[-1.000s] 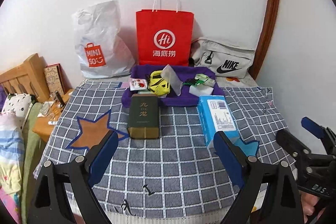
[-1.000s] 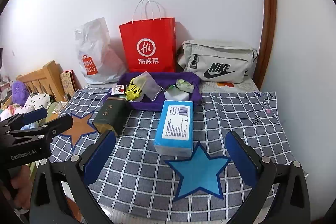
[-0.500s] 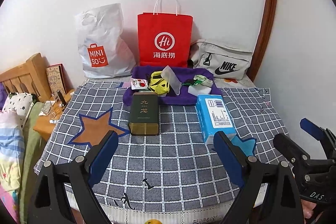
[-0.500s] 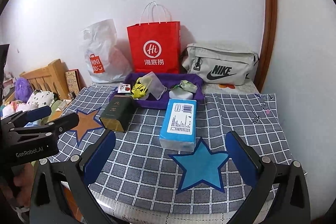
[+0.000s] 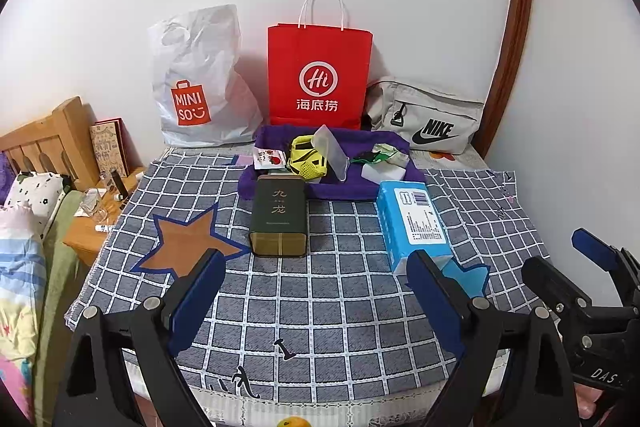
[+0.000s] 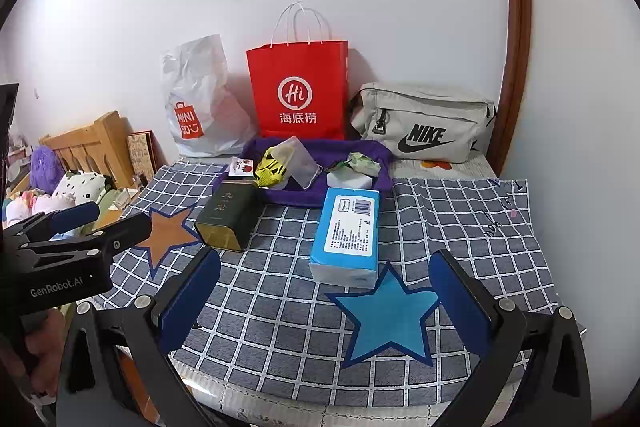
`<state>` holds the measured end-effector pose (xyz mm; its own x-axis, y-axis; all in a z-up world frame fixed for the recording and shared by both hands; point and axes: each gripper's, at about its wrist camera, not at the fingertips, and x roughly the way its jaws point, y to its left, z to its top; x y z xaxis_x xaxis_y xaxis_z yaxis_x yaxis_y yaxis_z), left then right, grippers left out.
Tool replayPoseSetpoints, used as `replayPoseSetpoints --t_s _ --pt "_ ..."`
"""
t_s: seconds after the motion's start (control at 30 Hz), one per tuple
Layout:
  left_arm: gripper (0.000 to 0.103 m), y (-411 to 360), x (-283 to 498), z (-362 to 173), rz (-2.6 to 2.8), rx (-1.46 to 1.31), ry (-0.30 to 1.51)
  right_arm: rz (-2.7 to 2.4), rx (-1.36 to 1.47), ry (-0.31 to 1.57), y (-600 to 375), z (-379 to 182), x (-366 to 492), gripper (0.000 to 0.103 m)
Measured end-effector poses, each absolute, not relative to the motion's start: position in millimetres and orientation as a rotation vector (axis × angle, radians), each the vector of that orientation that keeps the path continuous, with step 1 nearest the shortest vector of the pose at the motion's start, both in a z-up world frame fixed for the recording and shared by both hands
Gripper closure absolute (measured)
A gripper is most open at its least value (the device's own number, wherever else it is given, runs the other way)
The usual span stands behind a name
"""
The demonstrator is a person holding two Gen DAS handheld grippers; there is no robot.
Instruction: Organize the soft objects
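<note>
Both hand-held grippers, left (image 5: pixel 312 301) and right (image 6: pixel 324 291), spread, empty; square up behind blue tissue pack (image 6: pixel 349 231), squeeze gently.

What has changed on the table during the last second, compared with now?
Only the viewpoints moved: both open hand-held grippers, left and right, drew back and rose slightly. Nothing was grasped or released. The dark green tin, blue tissue pack and purple tray stayed put.
</note>
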<state>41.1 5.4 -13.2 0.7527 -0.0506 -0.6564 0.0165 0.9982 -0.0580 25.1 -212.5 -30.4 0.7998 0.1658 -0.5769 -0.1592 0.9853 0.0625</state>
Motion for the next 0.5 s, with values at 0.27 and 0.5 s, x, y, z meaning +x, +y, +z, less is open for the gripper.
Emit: replayPoseSetpoints --t_s 0.27,0.5 --pt "0.011 4.6 40.8 -14.0 -0.035 -0.049 0.718 0.176 0.014 0.620 -213.9 -30.0 25.2 0.001" --pt "0.011 3.5 40.3 -13.7 -0.036 -0.049 0.717 0.173 0.018 0.619 -214.5 -29.8 25.7 0.001"
